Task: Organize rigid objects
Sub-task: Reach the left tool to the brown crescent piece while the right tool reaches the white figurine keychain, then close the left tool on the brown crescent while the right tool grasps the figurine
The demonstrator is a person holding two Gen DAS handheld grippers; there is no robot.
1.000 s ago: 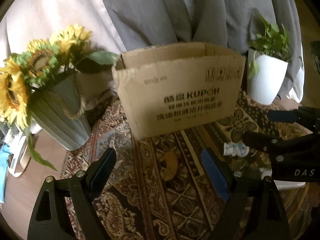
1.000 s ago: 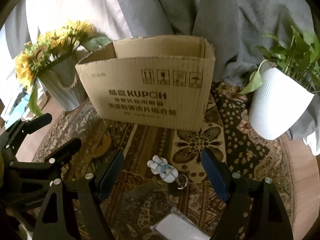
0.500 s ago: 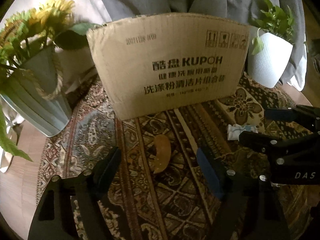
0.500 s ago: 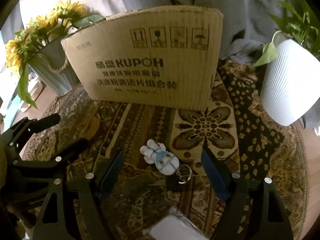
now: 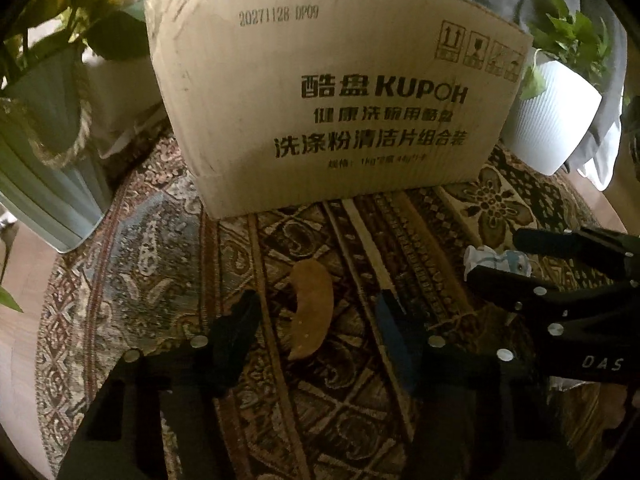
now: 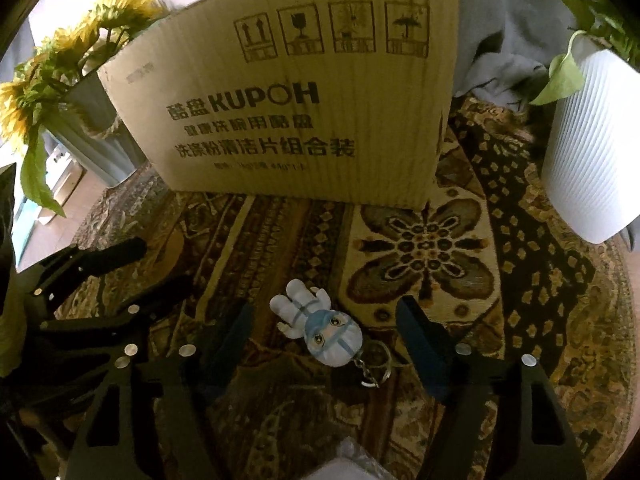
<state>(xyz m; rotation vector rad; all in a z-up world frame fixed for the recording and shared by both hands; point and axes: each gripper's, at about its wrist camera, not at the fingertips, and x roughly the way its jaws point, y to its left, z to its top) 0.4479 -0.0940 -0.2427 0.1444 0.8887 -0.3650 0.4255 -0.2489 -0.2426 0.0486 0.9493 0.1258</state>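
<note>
A curved brown crescent-shaped piece [image 5: 310, 308] lies on the patterned cloth between the fingers of my left gripper [image 5: 316, 312], which is open just above it. A white and blue astronaut keychain figure [image 6: 318, 326] lies between the fingers of my right gripper [image 6: 324, 324], which is also open and low over it. The figure also shows in the left wrist view [image 5: 498, 260], partly hidden behind the right gripper. A cardboard box [image 5: 336, 100], printed KUPOH, stands behind both objects; it also shows in the right wrist view [image 6: 296, 112].
A grey vase of sunflowers [image 5: 44, 152] stands left of the box. A white ribbed pot with a green plant [image 6: 588, 148] stands at the right. A white packet [image 6: 348, 464] lies at the near edge. Grey fabric hangs behind.
Both grippers have moved forward and down toward the cloth. The brown piece now lies between the left fingers and the keychain figure between the right fingers. Both stay open.
</note>
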